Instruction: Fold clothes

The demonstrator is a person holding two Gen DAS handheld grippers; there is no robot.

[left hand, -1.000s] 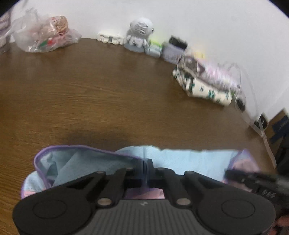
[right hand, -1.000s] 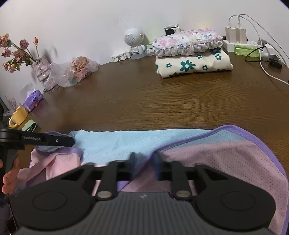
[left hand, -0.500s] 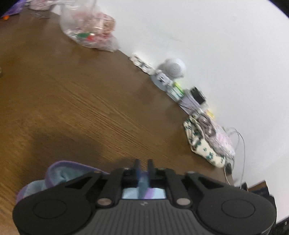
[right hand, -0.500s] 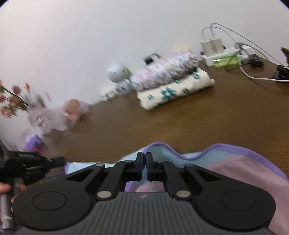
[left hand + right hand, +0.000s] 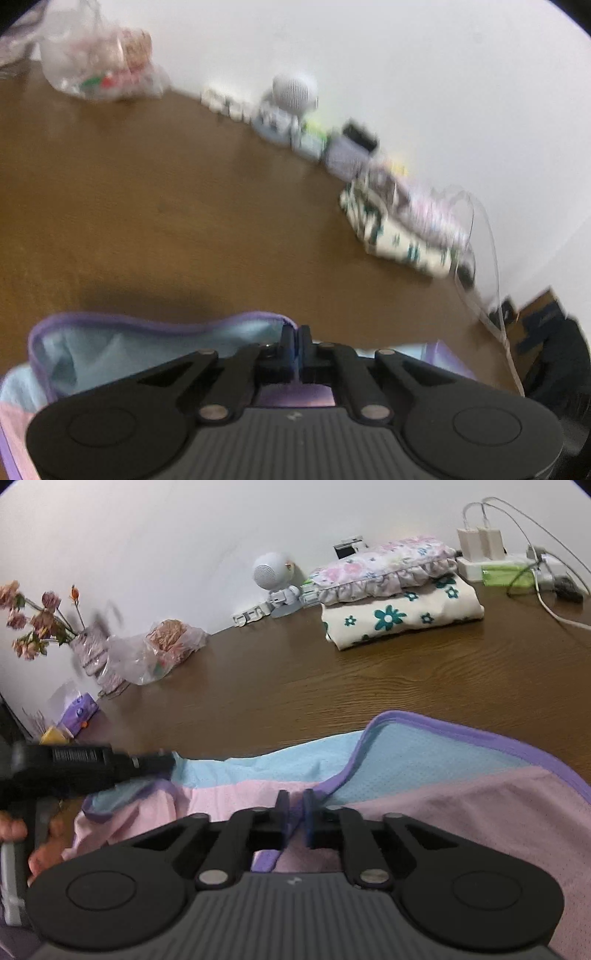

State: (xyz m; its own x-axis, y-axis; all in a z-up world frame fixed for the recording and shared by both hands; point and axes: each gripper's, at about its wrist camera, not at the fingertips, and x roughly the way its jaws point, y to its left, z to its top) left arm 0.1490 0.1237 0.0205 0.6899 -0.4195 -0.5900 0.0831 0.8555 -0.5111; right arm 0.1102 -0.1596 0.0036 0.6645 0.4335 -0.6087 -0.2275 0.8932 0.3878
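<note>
A pink and light-blue mesh garment with purple trim (image 5: 424, 775) lies at the near edge of the brown table (image 5: 332, 686). My right gripper (image 5: 294, 805) is shut on its purple-trimmed edge near the middle. My left gripper (image 5: 295, 338) is shut on the garment's purple edge (image 5: 155, 325) at the left end; it also shows from the side in the right wrist view (image 5: 155, 764), pinching the blue corner. The left wrist view is blurred.
Two folded garments (image 5: 399, 602) are stacked at the back right by the wall, next to chargers and cables (image 5: 517, 565). A small white robot toy (image 5: 273, 579), a plastic bag (image 5: 162, 653) and a vase of dried flowers (image 5: 55, 635) stand along the back.
Both grippers have closed on the garment's edge and lifted it a little. Both cameras tilted and swung; the left view is now motion-blurred. The garment's purple edge is raised and folded toward the middle.
</note>
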